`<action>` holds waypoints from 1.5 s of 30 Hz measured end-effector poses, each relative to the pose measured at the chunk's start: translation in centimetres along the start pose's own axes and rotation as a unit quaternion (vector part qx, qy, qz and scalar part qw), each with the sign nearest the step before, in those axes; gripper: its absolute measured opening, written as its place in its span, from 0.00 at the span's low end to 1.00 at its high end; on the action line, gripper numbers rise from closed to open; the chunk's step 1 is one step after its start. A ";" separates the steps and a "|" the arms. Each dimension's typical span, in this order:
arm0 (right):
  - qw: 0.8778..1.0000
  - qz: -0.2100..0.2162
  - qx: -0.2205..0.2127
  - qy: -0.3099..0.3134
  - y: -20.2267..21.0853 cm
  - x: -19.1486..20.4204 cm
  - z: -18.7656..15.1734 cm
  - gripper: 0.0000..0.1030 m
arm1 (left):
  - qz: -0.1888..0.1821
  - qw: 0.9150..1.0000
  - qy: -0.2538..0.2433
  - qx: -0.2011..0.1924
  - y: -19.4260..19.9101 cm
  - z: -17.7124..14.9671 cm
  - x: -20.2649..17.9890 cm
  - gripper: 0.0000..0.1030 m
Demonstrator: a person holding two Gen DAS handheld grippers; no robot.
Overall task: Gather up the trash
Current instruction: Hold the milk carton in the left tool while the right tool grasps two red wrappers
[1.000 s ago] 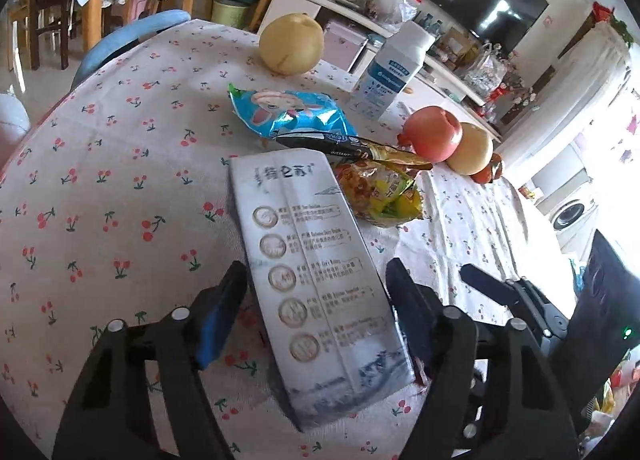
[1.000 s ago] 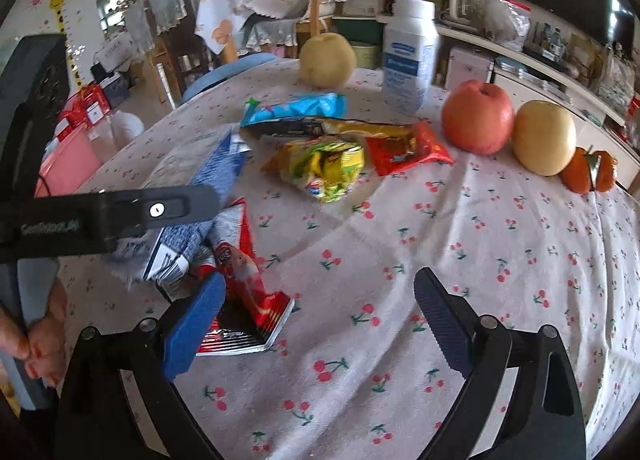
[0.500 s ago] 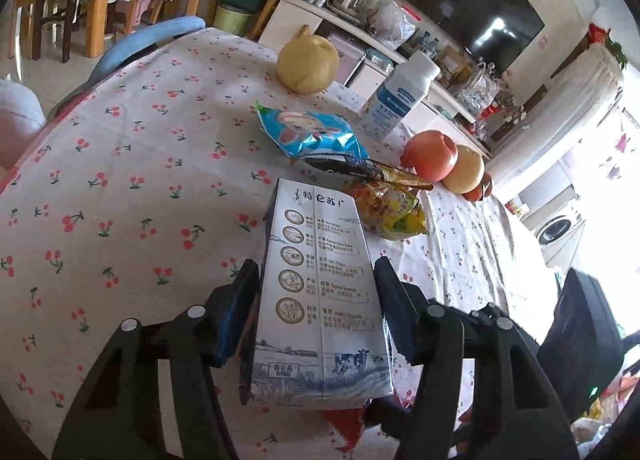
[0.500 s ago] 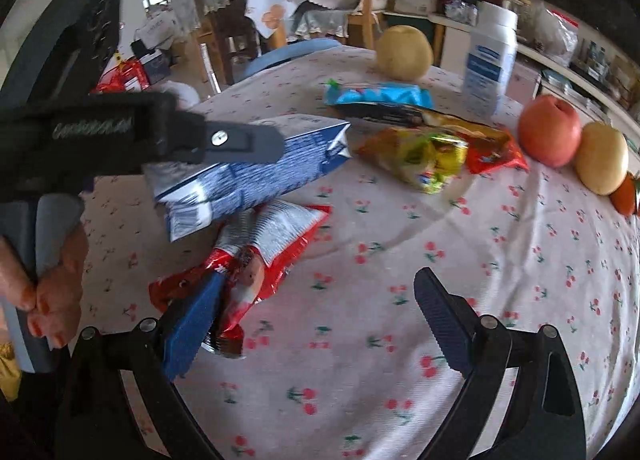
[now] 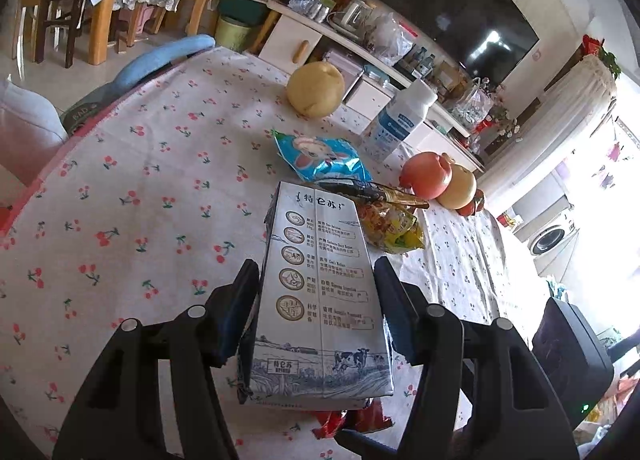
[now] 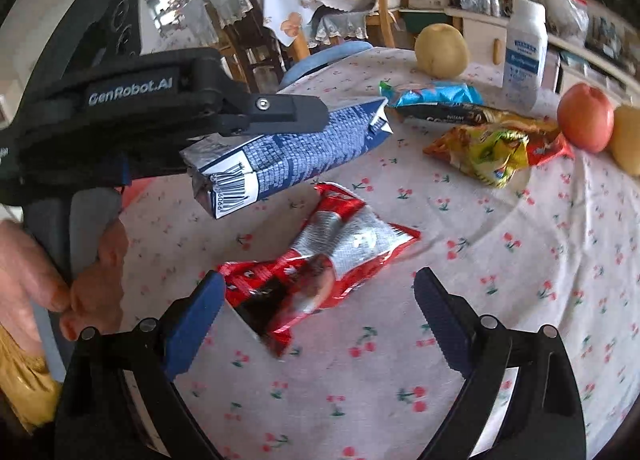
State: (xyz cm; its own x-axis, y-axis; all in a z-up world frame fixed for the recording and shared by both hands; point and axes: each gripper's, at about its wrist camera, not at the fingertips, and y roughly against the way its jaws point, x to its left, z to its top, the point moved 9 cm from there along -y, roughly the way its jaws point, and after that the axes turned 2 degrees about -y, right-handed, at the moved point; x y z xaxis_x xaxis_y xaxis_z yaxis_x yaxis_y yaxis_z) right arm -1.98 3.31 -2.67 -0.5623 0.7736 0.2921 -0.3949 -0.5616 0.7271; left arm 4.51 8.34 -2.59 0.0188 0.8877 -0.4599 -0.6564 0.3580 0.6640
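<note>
Your left gripper point(image 5: 316, 312) clamps the carton point(image 5: 320, 300) aloft; right gripper point(image 6: 316, 316) gapes, red wrapper point(image 6: 324, 260) at twelve o'clock.

We are looking at a round table under a white cloth printed with red cherries point(image 5: 120, 187). A pale yellow round pear point(image 5: 316, 89) is sitting near its far edge, a white plastic bottle with a blue label point(image 5: 398, 121) is standing beside it, and a red apple point(image 6: 585, 117) is touching a yellow apple point(image 5: 460, 187). Wooden chairs point(image 5: 100, 11) are standing behind.
</note>
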 end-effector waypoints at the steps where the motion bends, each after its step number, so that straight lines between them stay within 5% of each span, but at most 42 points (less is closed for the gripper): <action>1: 1.000 -0.002 -0.004 -0.009 0.0 0.1 0.1 0.91 | -0.001 1.000 0.000 -0.002 0.2 0.0 0.1 0.59; 5: 0.999 -0.016 -0.020 -0.033 -0.6 0.1 0.6 0.91 | 0.001 1.000 -0.006 -0.011 1.0 0.4 0.5 0.59; 14: 0.997 -0.038 -0.039 -0.060 -1.5 0.4 1.0 0.68 | -0.015 1.000 -0.005 -0.020 2.2 0.6 1.1 0.59; 19: 0.996 -0.030 -0.026 -0.077 -1.6 0.8 0.8 0.69 | -0.022 0.999 0.003 -0.027 3.0 0.9 1.9 0.59; 23: 0.994 -0.044 -0.040 -0.093 -0.7 0.9 1.5 0.81 | -0.028 0.999 0.012 -0.030 3.4 1.0 2.7 0.59; 32: 0.985 -0.082 -0.035 -0.148 -1.9 -0.7 0.9 0.81 | -0.043 0.998 0.016 -0.042 4.7 1.5 3.4 0.59; 39: 0.986 -0.101 -0.041 -0.123 -2.6 0.1 0.9 0.48 | -0.052 0.997 0.017 -0.053 6.0 2.0 4.0 0.59; 45: 0.987 -0.115 -0.045 -0.099 -2.4 0.8 0.8 0.40 | -0.050 0.996 0.012 -0.073 7.4 2.7 4.5 0.59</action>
State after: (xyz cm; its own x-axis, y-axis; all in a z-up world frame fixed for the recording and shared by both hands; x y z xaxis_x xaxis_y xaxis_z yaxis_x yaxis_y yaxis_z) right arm -0.90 5.53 -3.73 -0.3000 0.9213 0.2475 -0.5641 -0.3806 0.7328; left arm 1.75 15.79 1.82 0.0727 0.8422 -0.5342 -0.7546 0.3967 0.5228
